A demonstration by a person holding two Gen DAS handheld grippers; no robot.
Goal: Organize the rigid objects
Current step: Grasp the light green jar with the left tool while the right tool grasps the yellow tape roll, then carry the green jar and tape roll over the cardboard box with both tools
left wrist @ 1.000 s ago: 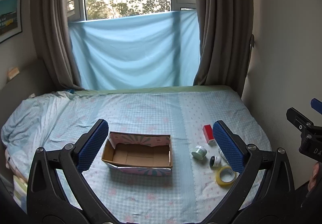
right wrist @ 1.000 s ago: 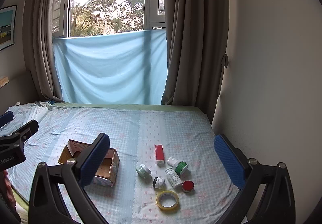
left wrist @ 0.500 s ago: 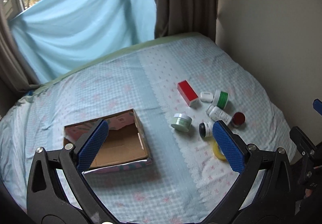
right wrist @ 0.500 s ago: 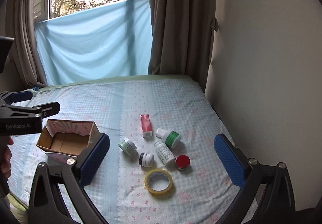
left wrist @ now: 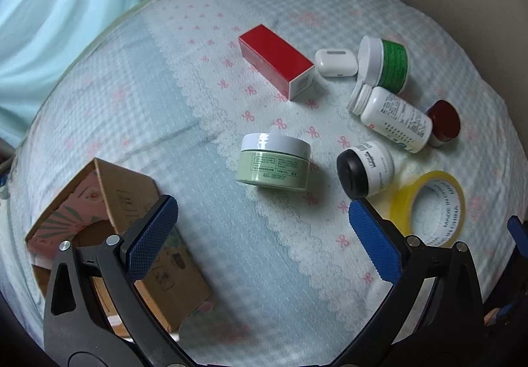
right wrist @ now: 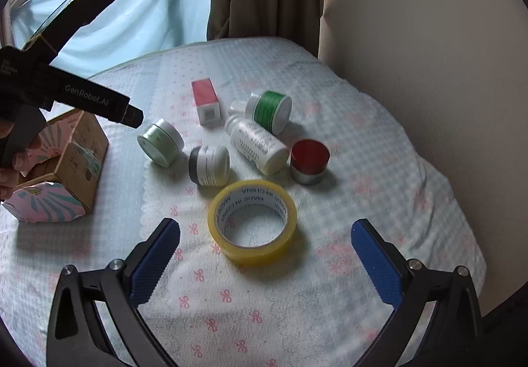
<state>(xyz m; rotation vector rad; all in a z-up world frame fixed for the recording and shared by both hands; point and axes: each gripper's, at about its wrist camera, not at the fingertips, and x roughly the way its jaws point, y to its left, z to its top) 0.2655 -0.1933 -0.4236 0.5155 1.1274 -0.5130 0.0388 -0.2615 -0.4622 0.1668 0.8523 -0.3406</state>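
Both tools are released and grasp nothing: the left tool (left wrist: 262, 228) hangs over the bed (left wrist: 138, 103) with its jaws wide apart, and the right tool (right wrist: 265, 251) hangs with its jaws wide apart over the near part of the bed.

Largest of the things is the box (left wrist: 109, 202), made of cardboard, open, at the near left of the bed, partly behind the left tool's left finger. To the right of it, well apart, lie the small things in one group. The tape (right wrist: 252, 221) lies flat, nearest to the right tool. The red carton (left wrist: 275, 61) lies on its side at the far end of the group. The green-label bottle (left wrist: 384, 65) and the white bottle (left wrist: 391, 117) lie on their sides, close together. The green jar (left wrist: 274, 162) stands between the box and the group. The black-lid jar (left wrist: 364, 169) lies on its side, just beside the tape. The red cap (left wrist: 444, 122) touches the white bottle. The earbud case (left wrist: 336, 62) lies between the carton and the green-label bottle.
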